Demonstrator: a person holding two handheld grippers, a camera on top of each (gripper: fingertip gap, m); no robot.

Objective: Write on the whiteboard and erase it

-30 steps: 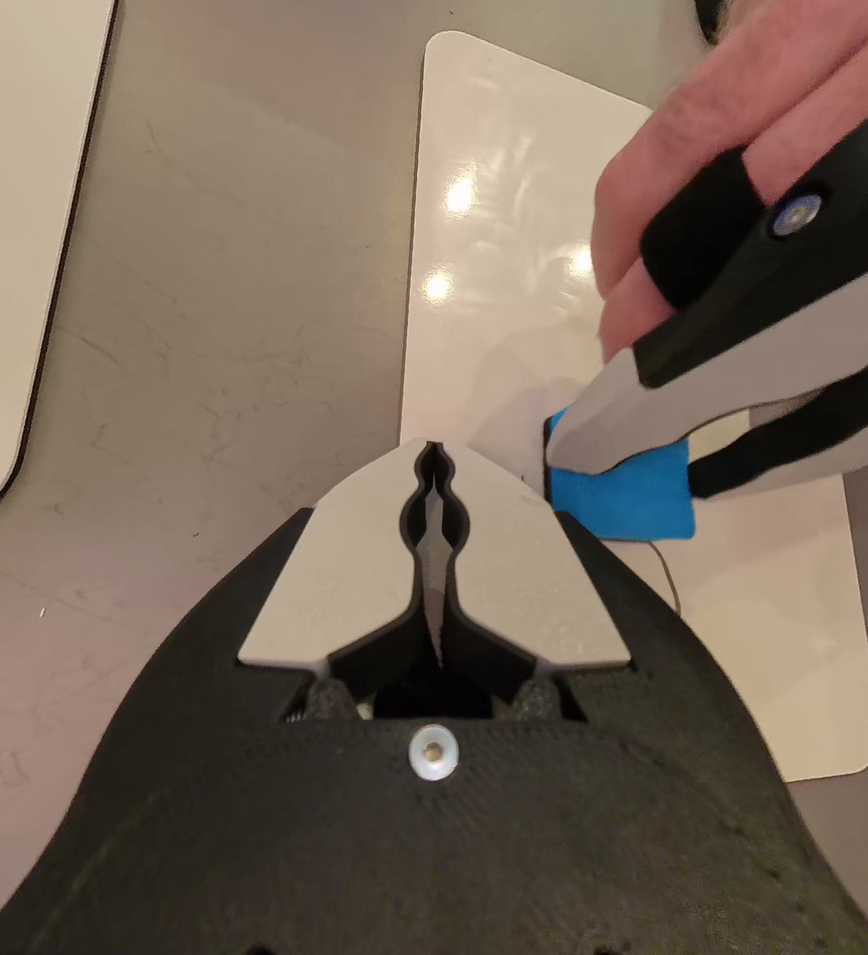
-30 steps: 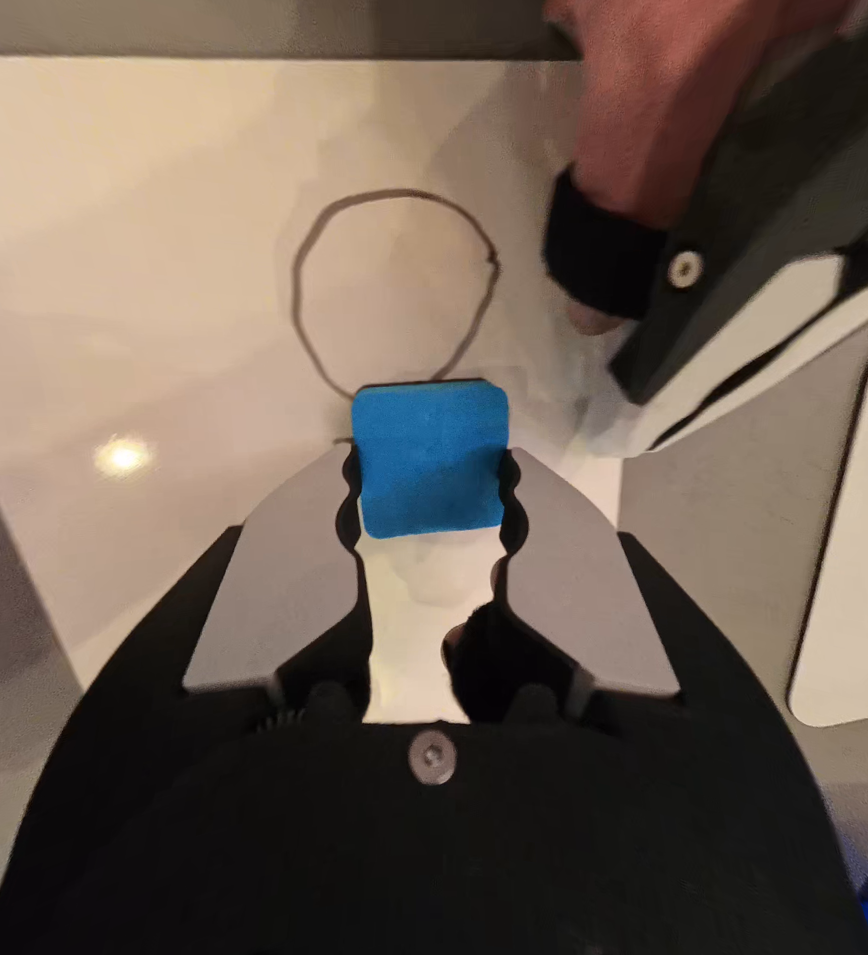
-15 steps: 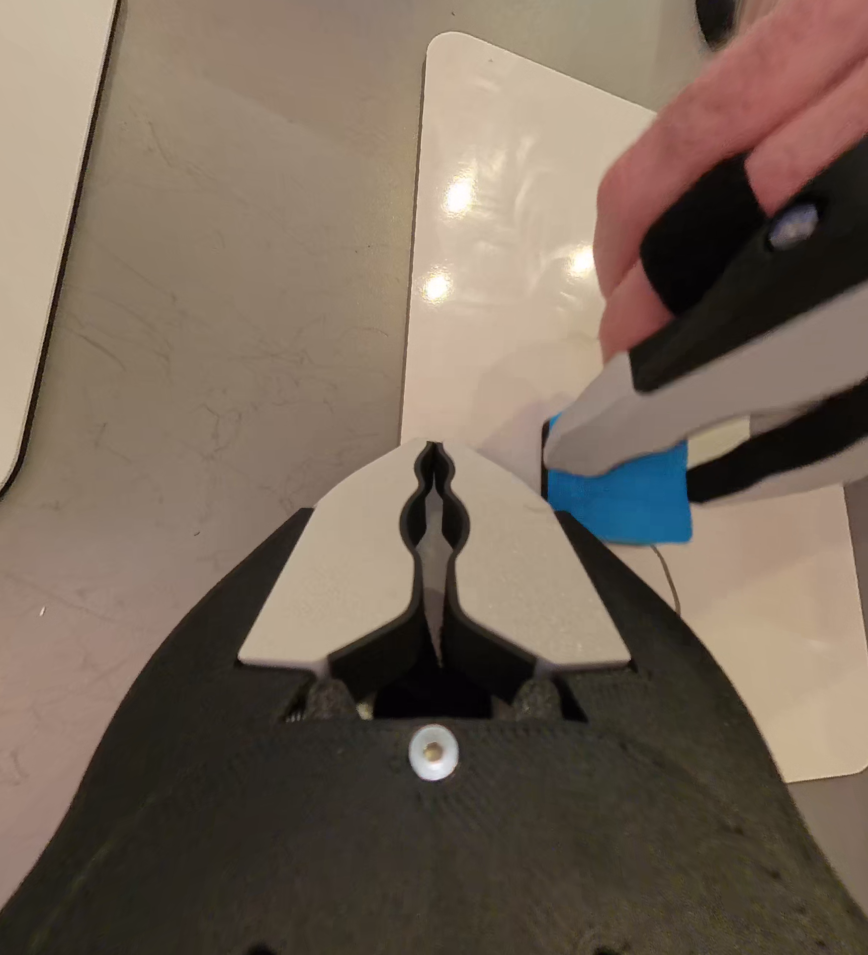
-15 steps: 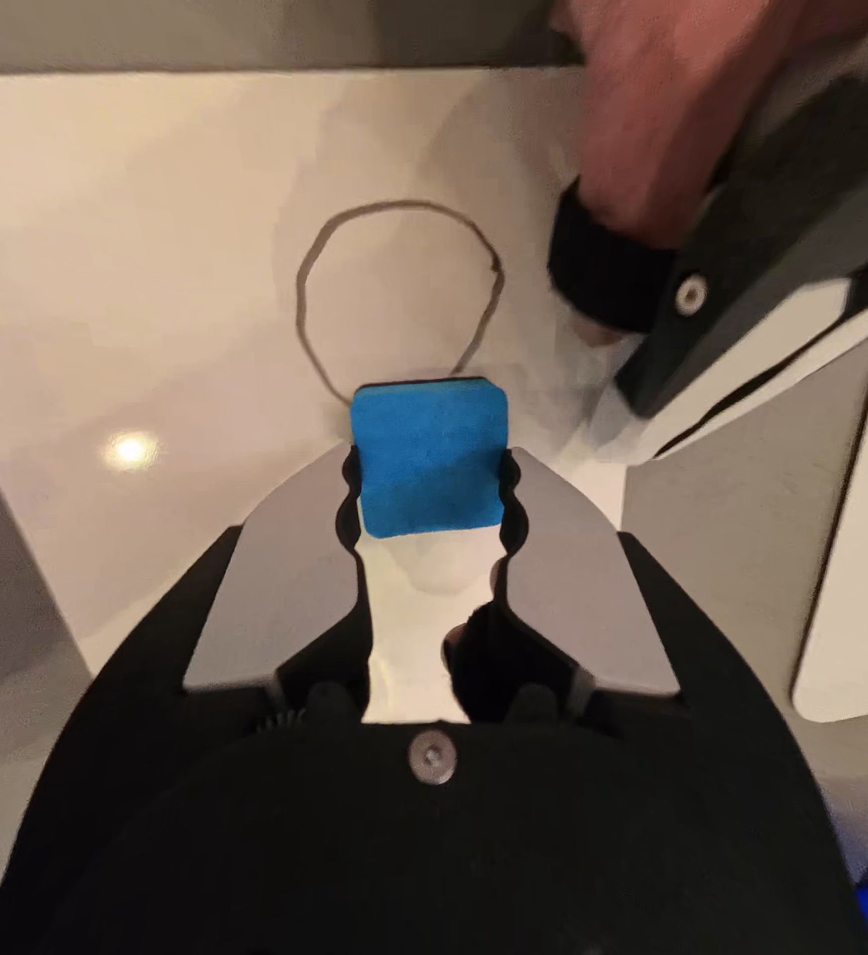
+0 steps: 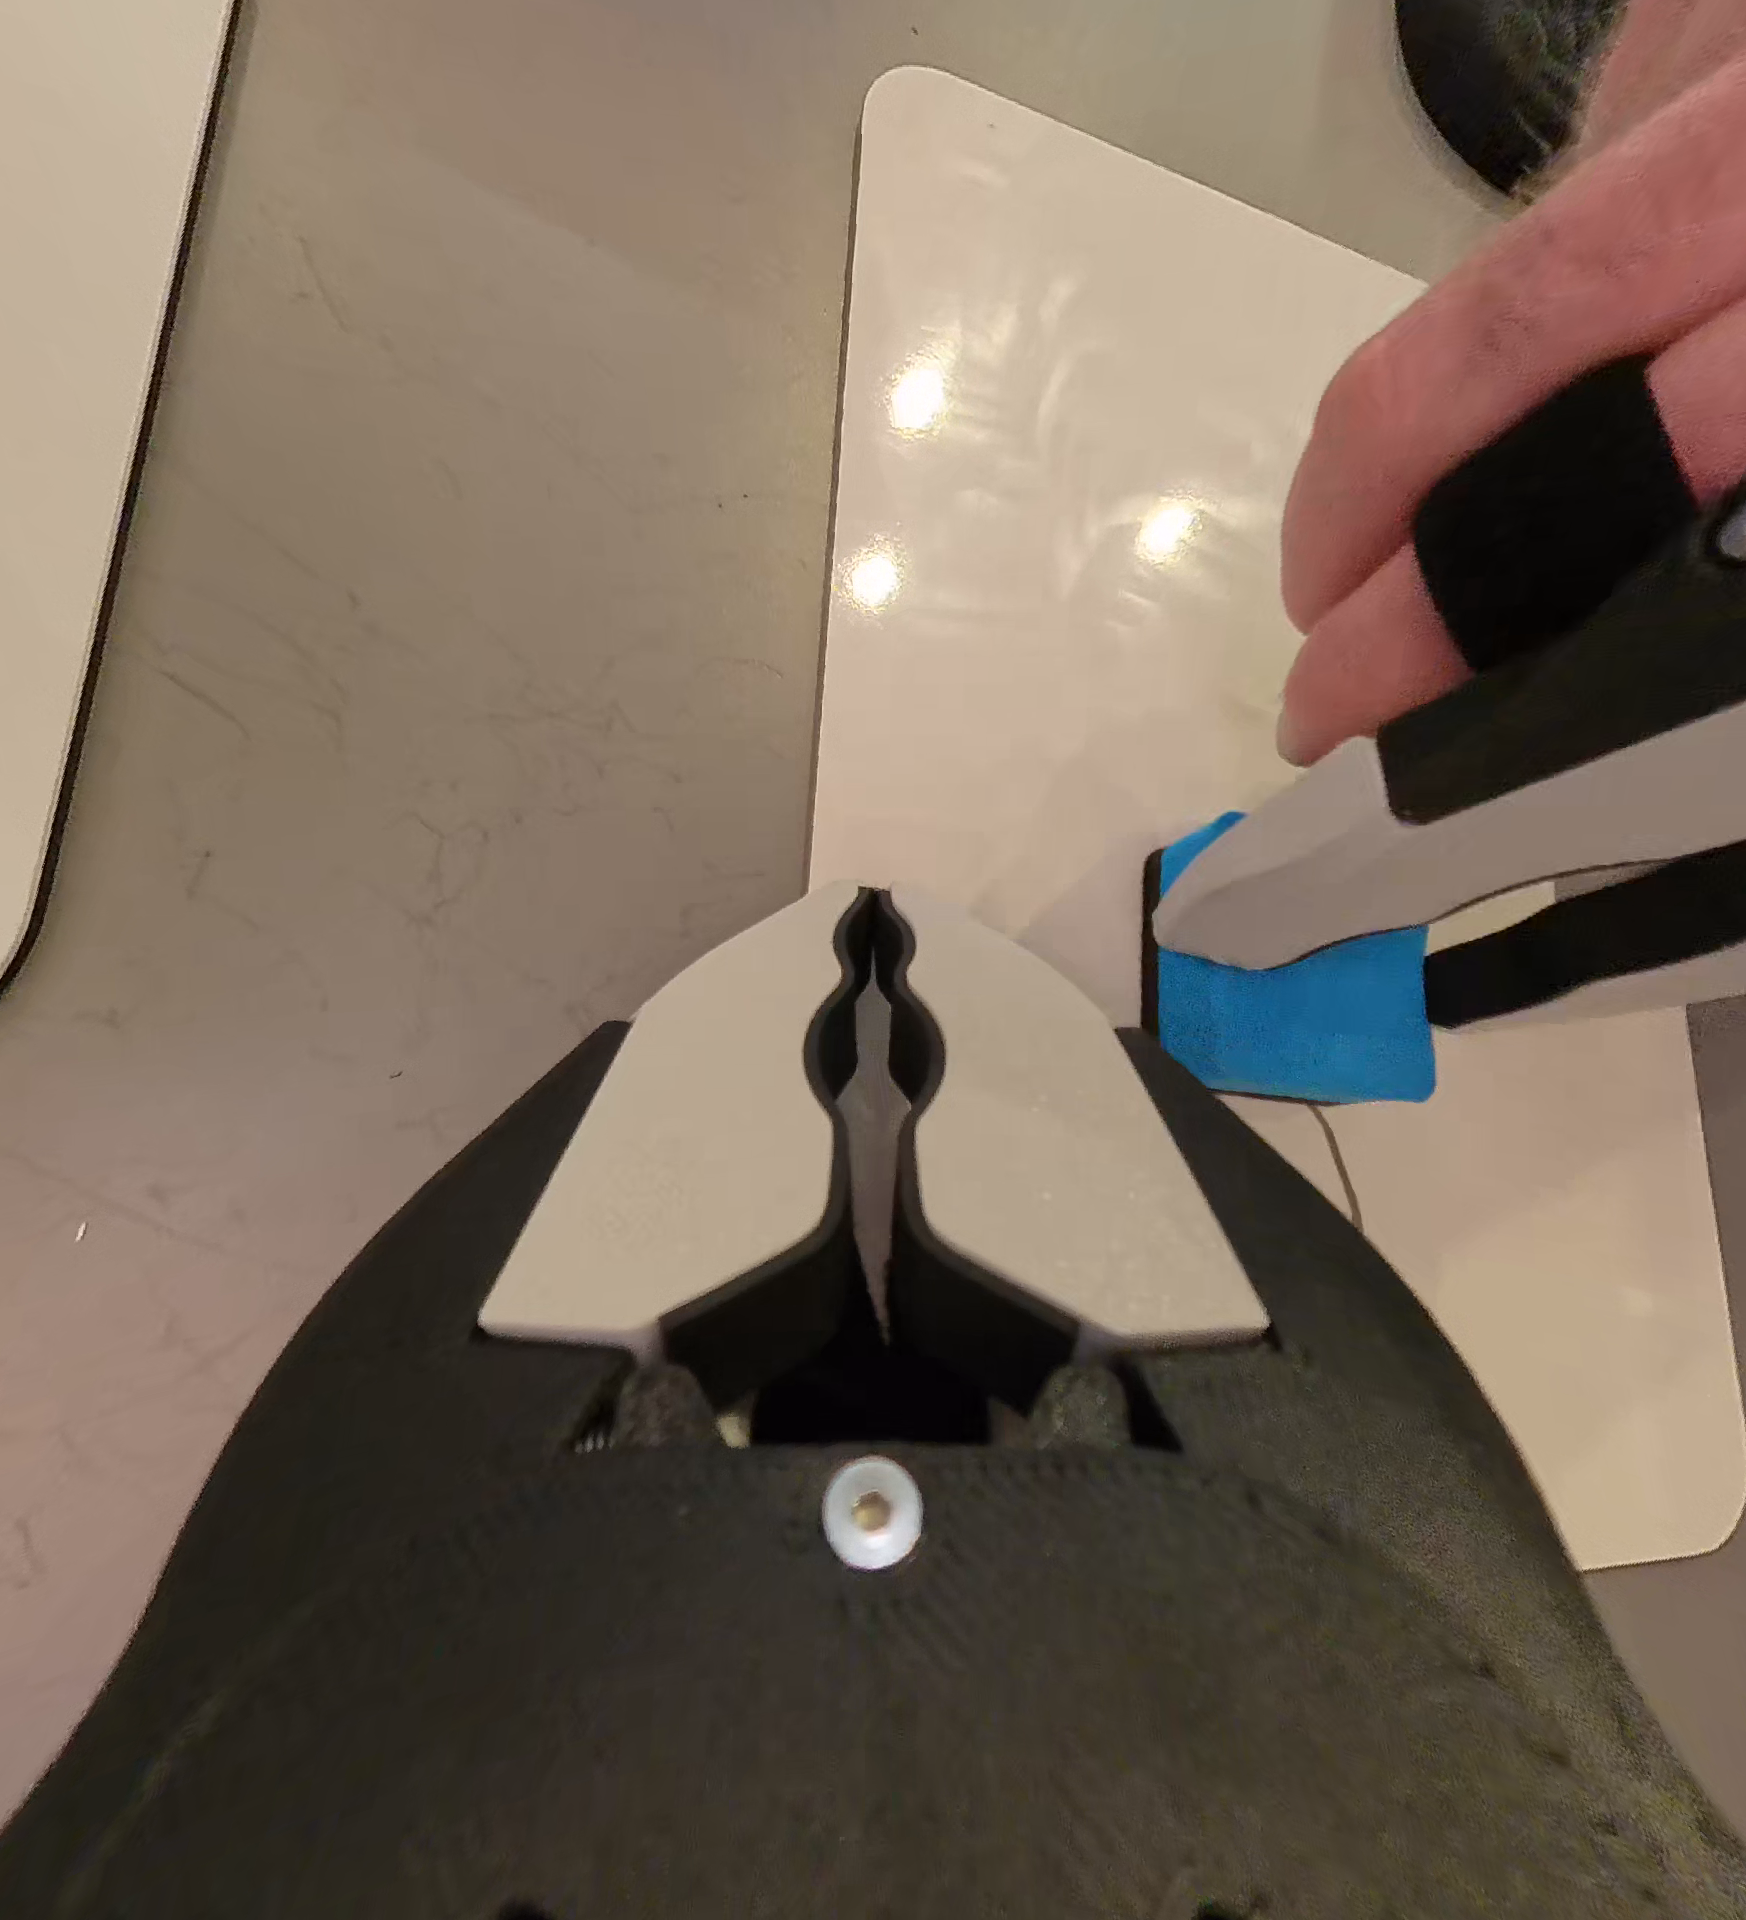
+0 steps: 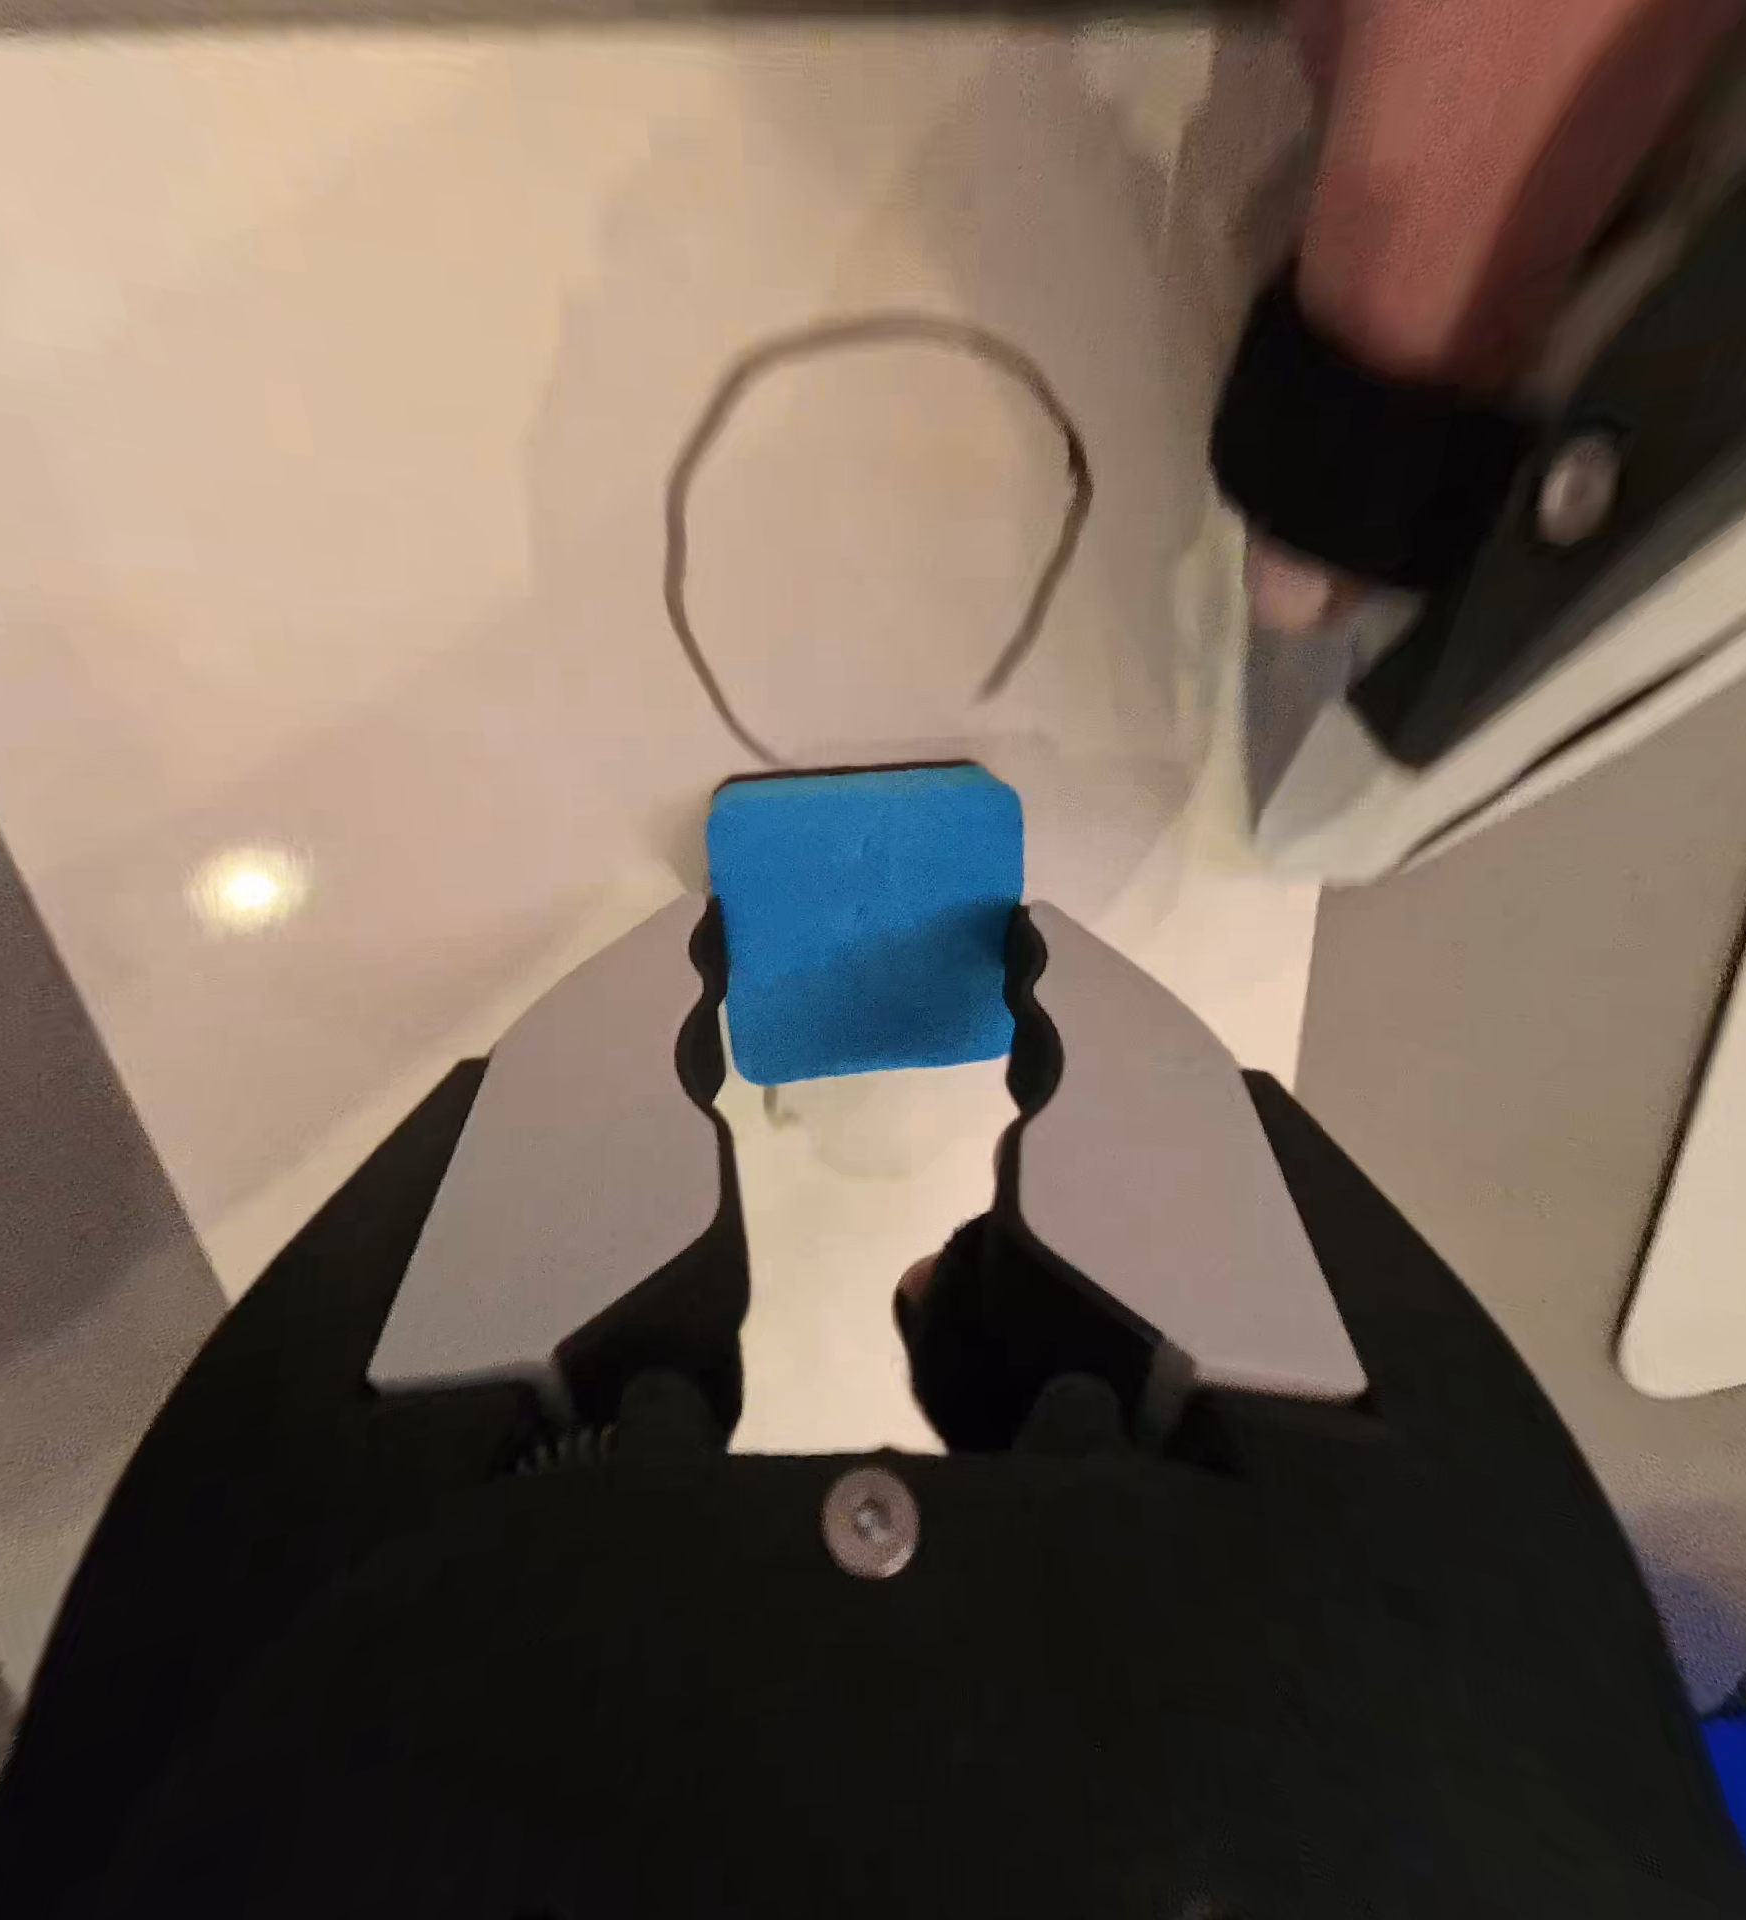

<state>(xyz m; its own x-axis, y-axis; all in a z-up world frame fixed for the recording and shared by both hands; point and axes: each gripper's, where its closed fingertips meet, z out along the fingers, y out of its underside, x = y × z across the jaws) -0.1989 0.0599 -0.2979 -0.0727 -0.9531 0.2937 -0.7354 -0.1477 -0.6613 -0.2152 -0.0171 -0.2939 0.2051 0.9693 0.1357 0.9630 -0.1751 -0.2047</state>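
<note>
Grey stone-look counter, matte, crossed by fine dark veins. Glossy white whiteboard flat on it, a thin rectangle with rounded corners, ceiling lights mirrored as bright spots. Second white board at the counter's left edge, dark-rimmed, rounded at its near corner, well apart from the first. Black, coarse-grained plastic body and smooth pale-grey fingers on each hand-held gripper.

Left hand-held gripper closed tight, wavy black pads meeting on nothing, tips over the whiteboard's left edge. Right hand-held gripper clamped on a blue eraser, both rippled pads pressed into its sides; a person's hand wrapped round that tool, one finger through a black loop.

Eraser: a squarish foam block with rounded corners, fine spongy texture, a thin black layer on the face turned to the board, set down near the whiteboard's near-right part. Thin dark marker loop just beyond the eraser in the right wrist view, roughly circular, open at its lower right. Short remnant of line just beside the eraser's near edge.
</note>
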